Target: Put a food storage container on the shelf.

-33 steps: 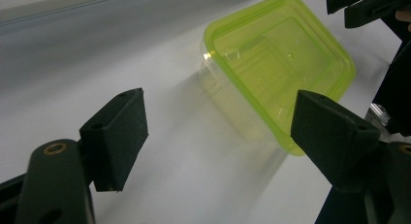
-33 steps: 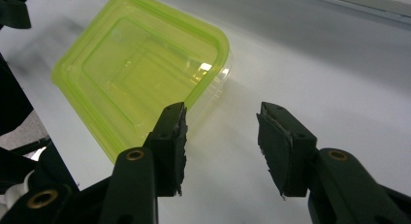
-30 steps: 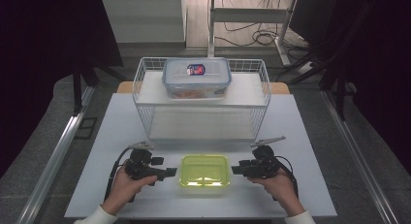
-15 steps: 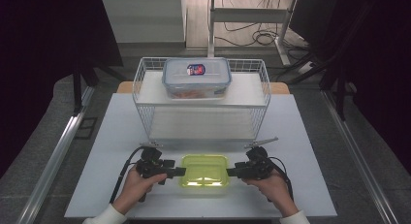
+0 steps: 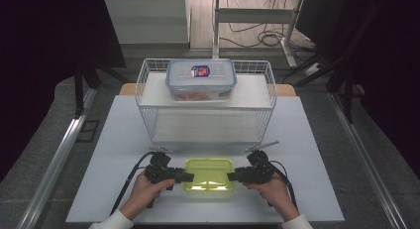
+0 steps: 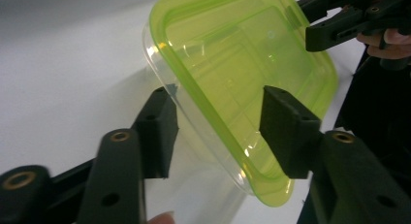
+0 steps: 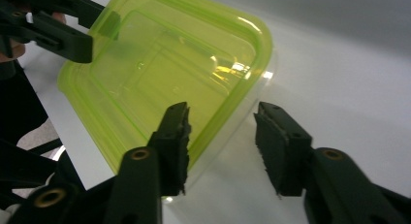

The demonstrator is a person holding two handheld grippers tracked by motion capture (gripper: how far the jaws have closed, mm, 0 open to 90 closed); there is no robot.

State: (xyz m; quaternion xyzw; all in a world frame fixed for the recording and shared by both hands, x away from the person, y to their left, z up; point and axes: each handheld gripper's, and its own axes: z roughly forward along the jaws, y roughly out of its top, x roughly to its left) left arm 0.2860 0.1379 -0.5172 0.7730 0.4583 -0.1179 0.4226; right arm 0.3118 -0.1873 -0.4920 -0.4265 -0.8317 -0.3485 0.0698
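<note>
1. The clear plastic container with the lime-green lid sits on the white table, near the front edge.
2. The left tongs have just been closing and straddle its left rim, not yet pinching.
3. The right tongs have been closing too; grip unconfirmed.
4. Lifting remains.

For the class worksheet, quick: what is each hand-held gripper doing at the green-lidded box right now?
Left hand-held gripper: jaws just closing around the box edge, not yet pressing, so open.
Right hand-held gripper: the same at the opposite edge, open.
</note>
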